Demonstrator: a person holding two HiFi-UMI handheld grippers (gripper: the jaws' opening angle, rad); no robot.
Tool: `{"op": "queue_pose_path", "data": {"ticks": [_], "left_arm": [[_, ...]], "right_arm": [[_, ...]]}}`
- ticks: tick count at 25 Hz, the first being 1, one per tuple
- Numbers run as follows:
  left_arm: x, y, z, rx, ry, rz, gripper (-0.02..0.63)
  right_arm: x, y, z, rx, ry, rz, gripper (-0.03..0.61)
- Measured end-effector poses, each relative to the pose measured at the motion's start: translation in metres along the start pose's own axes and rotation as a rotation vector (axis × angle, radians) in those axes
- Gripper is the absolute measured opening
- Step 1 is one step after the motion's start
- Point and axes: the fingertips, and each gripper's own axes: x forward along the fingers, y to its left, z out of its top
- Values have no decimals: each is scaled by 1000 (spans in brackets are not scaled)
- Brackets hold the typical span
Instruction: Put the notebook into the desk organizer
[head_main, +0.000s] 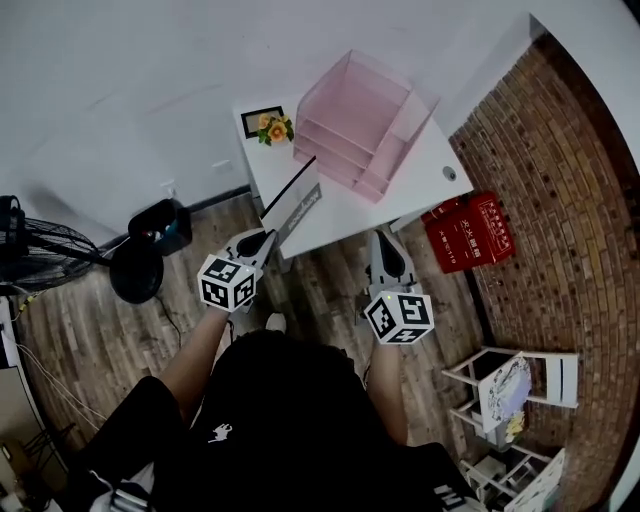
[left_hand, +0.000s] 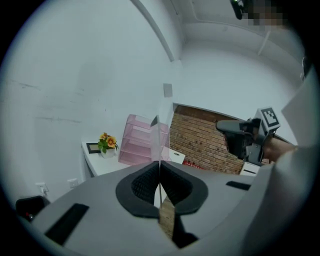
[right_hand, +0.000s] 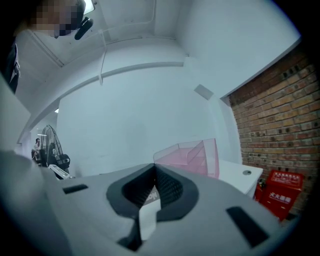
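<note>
My left gripper (head_main: 266, 238) is shut on a thin grey-white notebook (head_main: 298, 207), which stands on edge over the near left corner of the white desk (head_main: 430, 165). In the left gripper view the notebook (left_hand: 160, 131) shows edge-on, rising from the pads (left_hand: 148, 184), with the pink desk organizer (left_hand: 136, 145) behind it. The organizer (head_main: 358, 125) stands at the back of the desk, its trays holding nothing I can see. My right gripper (head_main: 385, 240) hovers at the desk's front edge, jaws together with nothing in them (right_hand: 154, 170). The organizer (right_hand: 197, 156) lies ahead of it.
A small flower pot (head_main: 275, 128) and a picture frame (head_main: 261, 120) sit at the desk's back left corner. A red box (head_main: 468, 232) stands on the floor by the brick wall (head_main: 560, 200). A fan (head_main: 50, 255) and a black object (head_main: 160, 226) are at the left.
</note>
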Motion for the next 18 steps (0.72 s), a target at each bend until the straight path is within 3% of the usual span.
{"op": "queue_pose_path", "data": {"ticks": [10, 18], "left_arm": [[25, 27, -18, -64, 58, -43, 8], [55, 22, -20, -224, 62, -86, 8]], "right_arm": [[34, 14, -22, -4, 84, 7, 3], [57, -8, -26, 4, 122, 58, 3]]}}
